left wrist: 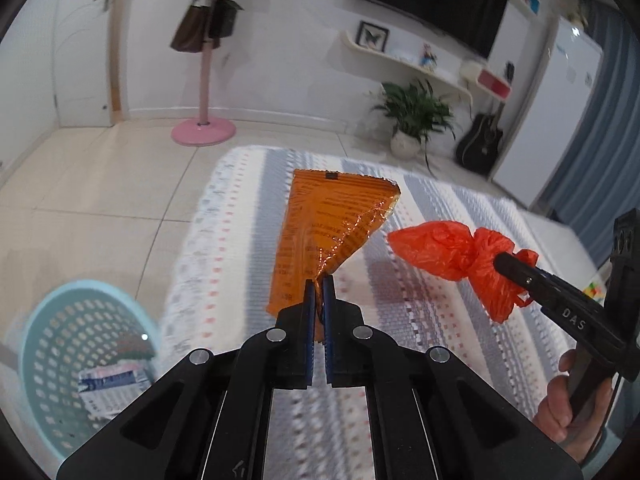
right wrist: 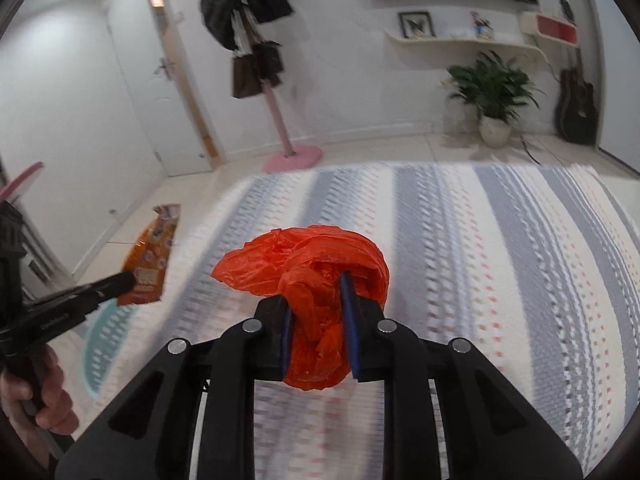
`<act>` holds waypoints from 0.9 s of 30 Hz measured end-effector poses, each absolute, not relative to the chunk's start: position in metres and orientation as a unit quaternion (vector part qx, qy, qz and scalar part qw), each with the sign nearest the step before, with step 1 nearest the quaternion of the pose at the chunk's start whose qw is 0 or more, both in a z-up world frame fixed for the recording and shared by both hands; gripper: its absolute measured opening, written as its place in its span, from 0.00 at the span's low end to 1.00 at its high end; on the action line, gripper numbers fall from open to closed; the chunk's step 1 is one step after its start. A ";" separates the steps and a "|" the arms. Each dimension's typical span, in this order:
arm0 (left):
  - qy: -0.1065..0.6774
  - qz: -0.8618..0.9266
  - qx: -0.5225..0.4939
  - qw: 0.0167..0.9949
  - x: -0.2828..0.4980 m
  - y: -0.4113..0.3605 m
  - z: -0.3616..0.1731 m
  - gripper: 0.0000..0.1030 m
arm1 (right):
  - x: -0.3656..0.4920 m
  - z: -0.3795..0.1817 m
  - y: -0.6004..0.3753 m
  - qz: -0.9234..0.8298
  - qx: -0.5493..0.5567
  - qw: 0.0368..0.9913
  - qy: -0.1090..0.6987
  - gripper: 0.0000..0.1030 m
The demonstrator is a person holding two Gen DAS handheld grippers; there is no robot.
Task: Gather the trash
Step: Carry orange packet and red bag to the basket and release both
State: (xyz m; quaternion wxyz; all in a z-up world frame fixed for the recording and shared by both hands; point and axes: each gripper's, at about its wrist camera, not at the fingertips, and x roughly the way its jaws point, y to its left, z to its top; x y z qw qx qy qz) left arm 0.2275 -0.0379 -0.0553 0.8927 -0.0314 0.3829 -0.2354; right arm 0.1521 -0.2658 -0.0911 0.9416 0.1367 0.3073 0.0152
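Trash, two pieces, both off the bed and in my grippers.

Left wrist view: my left gripper [left wrist: 319, 284] is pinching the orange snack wrapper [left wrist: 326, 236] by one crumpled lower corner, pads pressed nearly together on the foil. The wrapper stands up from the pinch at centre frame, above the striped bedspread [left wrist: 420, 320]. At right of frame my right gripper [left wrist: 505, 261] comes in, clamped on the knot of a red plastic bag [left wrist: 444, 250]; the puffed end of the bag points left, near the wrapper but apart from it. At lower left a light blue perforated basket [left wrist: 40, 344] stands on the tiled floor [left wrist: 100, 184] beside the bed. Inside it: one white-and-blue printed packet [left wrist: 114, 388], and a darker item above it, too blurred to name. My judgement: corner and knot grips keep both pieces hanging free for a drop into the basket.

Right wrist view: right gripper [right wrist: 316, 308] at centre, jaws part-way apart and squeezing the red plastic bag [right wrist: 308, 268], which bulges above and below the pads. At left of frame the left gripper [right wrist: 126, 280] holds the orange snack wrapper [right wrist: 150, 256] over the basket [right wrist: 100, 340], whose blue lattice shows just below it, contents hidden here. Basket not yet reached by the bag; it is well left of my right gripper.
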 end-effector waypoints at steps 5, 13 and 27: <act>0.365 -0.213 -0.062 0.904 0.218 0.013 -0.036 0.02 | 0.154 -0.058 -0.211 0.064 0.113 0.950 0.282 0.18; 0.346 -0.136 -0.104 0.922 0.203 0.106 -0.021 0.02 | 0.174 -0.041 -0.097 0.143 0.078 0.946 0.281 0.18; 0.408 -0.045 -0.155 0.899 0.215 0.213 -0.074 0.02 | 0.204 -0.092 0.038 0.187 0.027 0.916 0.354 0.21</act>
